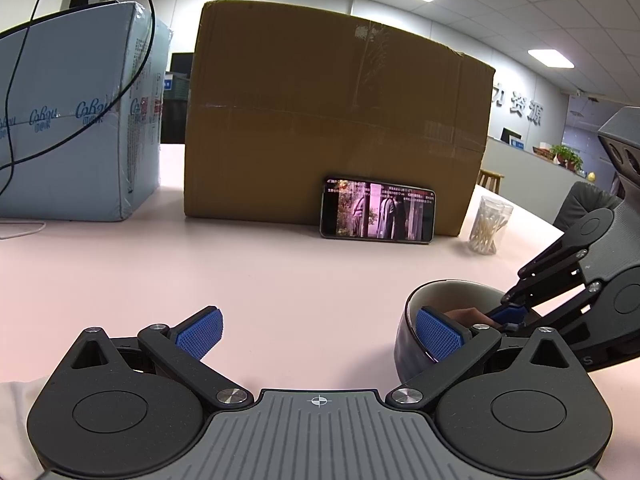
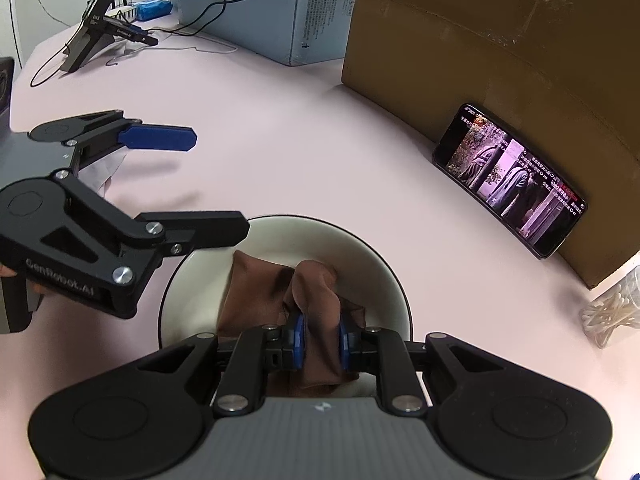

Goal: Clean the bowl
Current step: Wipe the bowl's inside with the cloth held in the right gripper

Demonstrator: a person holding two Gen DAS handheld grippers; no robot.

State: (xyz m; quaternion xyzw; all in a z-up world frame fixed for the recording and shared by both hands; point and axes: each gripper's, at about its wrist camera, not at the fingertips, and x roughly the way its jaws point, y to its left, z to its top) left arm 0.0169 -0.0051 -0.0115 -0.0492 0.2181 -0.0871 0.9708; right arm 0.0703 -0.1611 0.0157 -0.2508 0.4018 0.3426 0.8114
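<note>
The bowl (image 2: 360, 252), dark outside and pale inside, sits on the pink table just below my right gripper (image 2: 320, 336). That gripper points down into it and is shut on a crumpled brown cloth (image 2: 256, 288) that lies against the bowl's inner wall. My left gripper (image 2: 216, 184) stands wide open at the bowl's left side. Its nearer finger (image 2: 200, 232) reaches over the rim, and its other finger is out over the table. In the left wrist view the bowl (image 1: 452, 292) is at the lower right, behind the left gripper's (image 1: 320, 334) right pad (image 1: 440, 336). The right gripper (image 1: 508, 316) enters from the right.
A large cardboard box (image 1: 332, 120) stands behind, with a phone (image 1: 378, 210) playing video propped against it. A clear jar of cotton swabs (image 1: 488, 224) is to the right, and a pale blue wrapped pack (image 1: 72, 120) with black cables to the left. A black stand (image 2: 96, 36) is far left.
</note>
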